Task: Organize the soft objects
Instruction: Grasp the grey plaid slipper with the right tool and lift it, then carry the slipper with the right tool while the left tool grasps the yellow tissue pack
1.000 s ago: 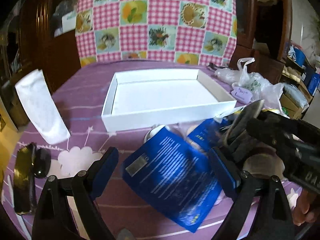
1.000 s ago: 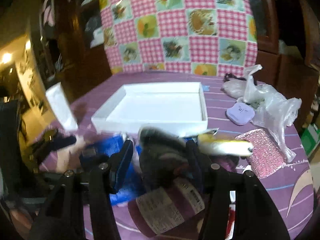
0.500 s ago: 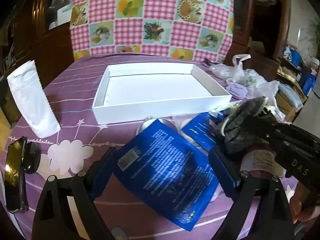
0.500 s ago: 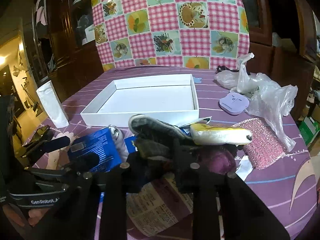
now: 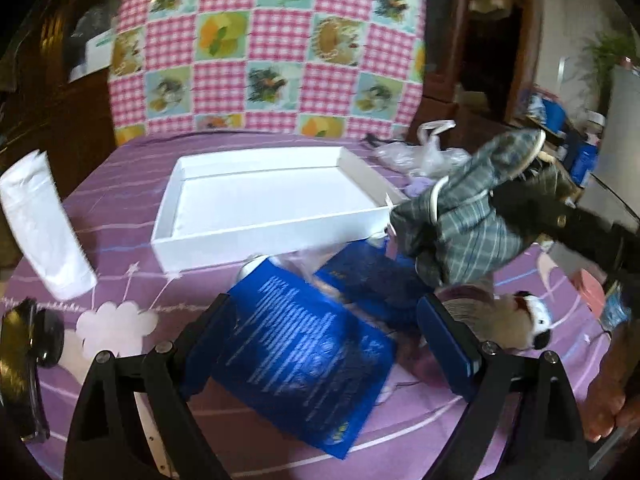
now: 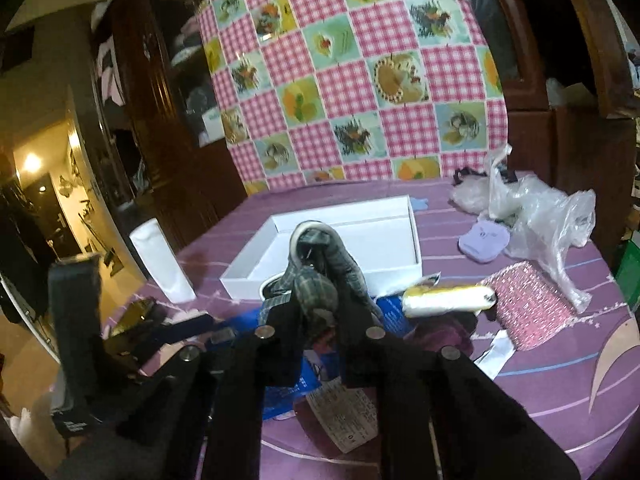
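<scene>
My right gripper [image 6: 320, 312] is shut on a grey plaid cloth item [image 6: 320, 264] and holds it up above the table, near the front right corner of the white shallow box [image 6: 304, 268]. In the left wrist view the plaid cloth [image 5: 460, 216] hangs in the air beside the box [image 5: 256, 244]. My left gripper [image 5: 324, 332] is open and empty above a blue packet [image 5: 304, 356]. A second blue packet [image 5: 368, 276] lies behind it. A white and yellow soft roll [image 6: 448, 300] and a pink glittery pouch [image 6: 528, 304] lie on the purple tablecloth.
A white rolled towel [image 5: 40, 224] stands at the left, black sunglasses [image 5: 24, 360] lie at the near left. Clear plastic bags [image 6: 536, 216] and a lilac case [image 6: 484, 236] sit at the right. A small plush toy [image 5: 528, 320] lies near my right hand. A checkered cushion stands behind the table.
My right gripper has lifted the plaid cloth off the pile and raised it up toward the box. My left gripper has stayed open over the blue packet.
</scene>
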The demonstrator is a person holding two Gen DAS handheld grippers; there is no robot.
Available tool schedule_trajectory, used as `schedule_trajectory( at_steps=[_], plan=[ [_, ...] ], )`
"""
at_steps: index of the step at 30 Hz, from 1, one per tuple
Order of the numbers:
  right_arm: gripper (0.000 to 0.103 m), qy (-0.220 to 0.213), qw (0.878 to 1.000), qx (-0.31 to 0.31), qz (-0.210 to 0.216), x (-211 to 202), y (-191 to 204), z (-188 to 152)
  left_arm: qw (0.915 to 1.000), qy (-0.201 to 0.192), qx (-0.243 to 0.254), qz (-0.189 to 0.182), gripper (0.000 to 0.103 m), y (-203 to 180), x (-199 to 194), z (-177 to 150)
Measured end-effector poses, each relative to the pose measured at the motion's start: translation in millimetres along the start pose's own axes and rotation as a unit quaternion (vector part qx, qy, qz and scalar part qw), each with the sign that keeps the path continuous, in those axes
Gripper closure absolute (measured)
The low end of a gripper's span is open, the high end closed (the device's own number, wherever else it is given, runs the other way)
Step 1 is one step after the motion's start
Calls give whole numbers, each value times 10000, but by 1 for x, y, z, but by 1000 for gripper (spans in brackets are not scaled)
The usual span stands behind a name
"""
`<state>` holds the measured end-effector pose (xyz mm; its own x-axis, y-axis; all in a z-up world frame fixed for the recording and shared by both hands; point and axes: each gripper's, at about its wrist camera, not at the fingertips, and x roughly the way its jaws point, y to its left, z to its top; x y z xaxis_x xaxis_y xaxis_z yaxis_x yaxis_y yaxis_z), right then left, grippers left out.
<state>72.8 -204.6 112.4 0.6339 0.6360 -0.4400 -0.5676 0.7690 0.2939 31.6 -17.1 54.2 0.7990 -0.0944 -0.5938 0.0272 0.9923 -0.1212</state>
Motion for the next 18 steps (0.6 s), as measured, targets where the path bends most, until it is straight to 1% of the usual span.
schedule_trajectory(
  at_steps=[3,5,7,9,11,12,15,18],
  plan=[
    [89,-260,9995,158,73,-19,-7,11,9996,-140,229,-133,10,-14,-6,8],
    [89,-436,9987,246,-14,-30,-14,17,9990,-167,319,-264,10,-24,-7,15],
    [89,-566,9977,223,-286,-37,-19,20,9984,-150,382,-379,10,-32,-6,20],
    [89,-635,9961,206,-569,-40,-25,23,9976,-127,570,-385,10,-42,-2,26],
    [89,-631,9941,321,-819,-42,-36,26,9963,-102,772,-374,10,-55,4,30],
    [89,-633,9931,384,-910,-42,-42,27,9956,-59,840,-421,10,-60,8,31],
    [89,-655,9893,546,-1185,-45,-57,30,9930,167,913,-737,10,-73,23,37],
    [89,-694,9873,610,-1294,-48,-66,31,9926,417,780,-829,10,-82,40,45]
  ],
)
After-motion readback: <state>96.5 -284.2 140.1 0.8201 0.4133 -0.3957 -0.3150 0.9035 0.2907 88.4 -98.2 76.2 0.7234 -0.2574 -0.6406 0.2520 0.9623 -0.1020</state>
